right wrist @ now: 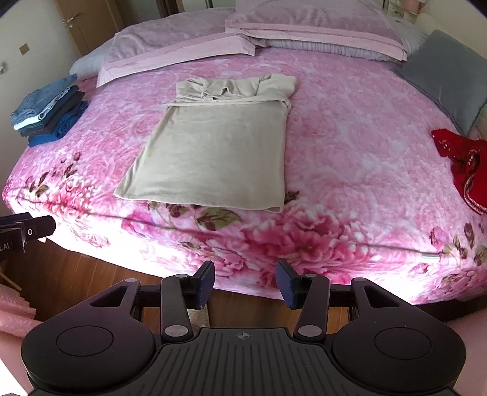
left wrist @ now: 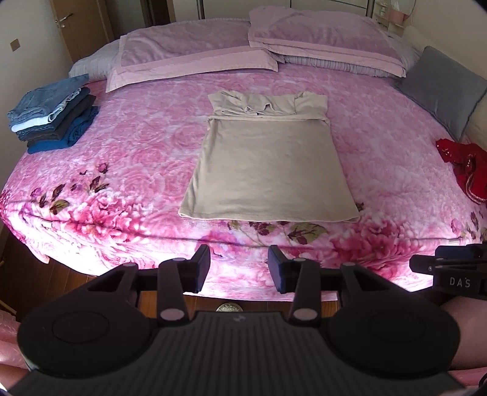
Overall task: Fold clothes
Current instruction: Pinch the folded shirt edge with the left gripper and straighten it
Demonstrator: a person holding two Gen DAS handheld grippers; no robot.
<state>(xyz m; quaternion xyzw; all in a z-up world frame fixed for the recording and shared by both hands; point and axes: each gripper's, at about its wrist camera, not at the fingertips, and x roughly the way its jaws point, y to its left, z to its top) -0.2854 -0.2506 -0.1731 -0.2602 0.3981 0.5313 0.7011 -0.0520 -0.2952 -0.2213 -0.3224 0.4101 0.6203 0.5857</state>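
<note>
A beige shirt (left wrist: pixel 268 158) lies flat on the pink floral bed (left wrist: pixel 127 158), sleeves folded in across the top, hem toward me. It also shows in the right wrist view (right wrist: pixel 210 152). My left gripper (left wrist: pixel 239 268) is open and empty, held off the bed's front edge below the hem. My right gripper (right wrist: pixel 245 284) is open and empty, also off the front edge, to the right of the shirt. A crumpled red garment (left wrist: pixel 465 164) lies at the bed's right side, also seen in the right wrist view (right wrist: pixel 462 158).
A stack of folded jeans and dark clothes (left wrist: pixel 51 115) sits at the bed's left. Pink pillows (left wrist: pixel 325 39) and a grey cushion (left wrist: pixel 444 88) line the far and right sides. Wooden floor (right wrist: pixel 100 280) lies below the bed edge. A door (left wrist: pixel 76 27) stands far left.
</note>
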